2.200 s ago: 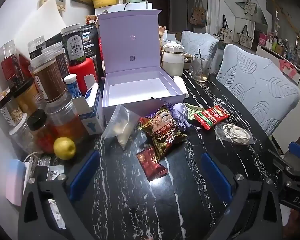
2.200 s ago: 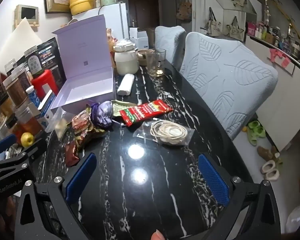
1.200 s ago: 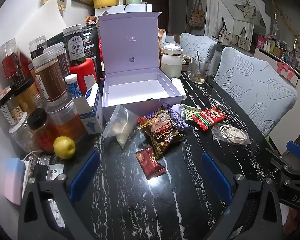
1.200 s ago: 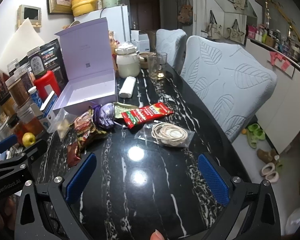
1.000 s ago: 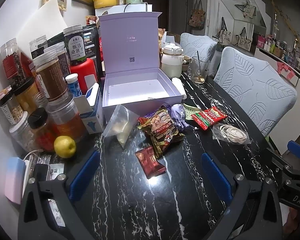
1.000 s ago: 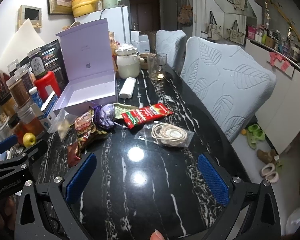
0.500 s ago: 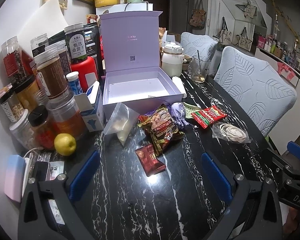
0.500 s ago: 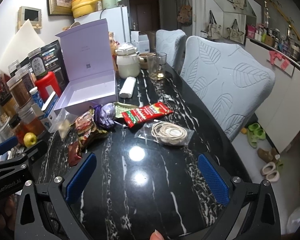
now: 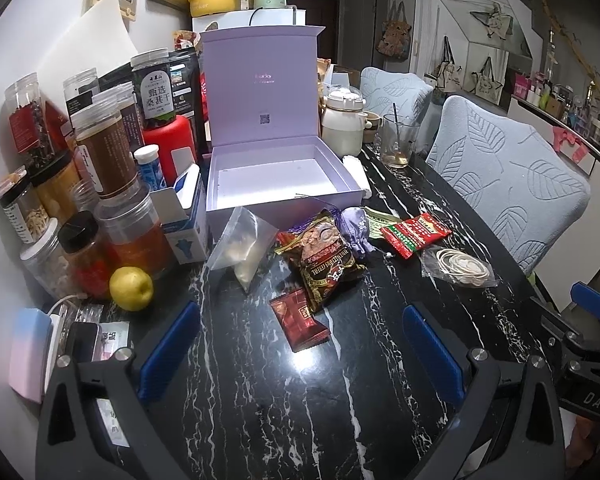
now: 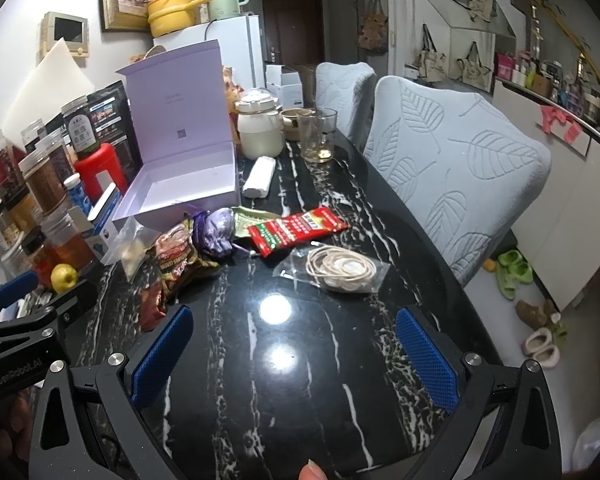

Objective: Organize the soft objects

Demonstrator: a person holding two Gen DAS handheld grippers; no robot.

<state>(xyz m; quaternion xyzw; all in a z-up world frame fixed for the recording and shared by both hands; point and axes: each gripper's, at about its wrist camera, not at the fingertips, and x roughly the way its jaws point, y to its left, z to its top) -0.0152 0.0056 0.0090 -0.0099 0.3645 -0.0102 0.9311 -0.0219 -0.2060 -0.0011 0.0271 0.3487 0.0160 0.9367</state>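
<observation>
Nothing's grabbed yet: both the left gripper (image 9: 300, 344) and right gripper (image 10: 294, 350) hover with jaws spread wide, empty. The snack packets (image 9: 328, 260) sit mid-worktop, just in front of the open purple box (image 9: 276, 172). Next move's probably picking one up.

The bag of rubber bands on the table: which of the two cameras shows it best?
The right wrist view. There the bag of rubber bands lies near the middle of the picture, large, with the loops easy to make out. In the left wrist view the same bag sits off to the right, smaller and seen from the side.
</observation>
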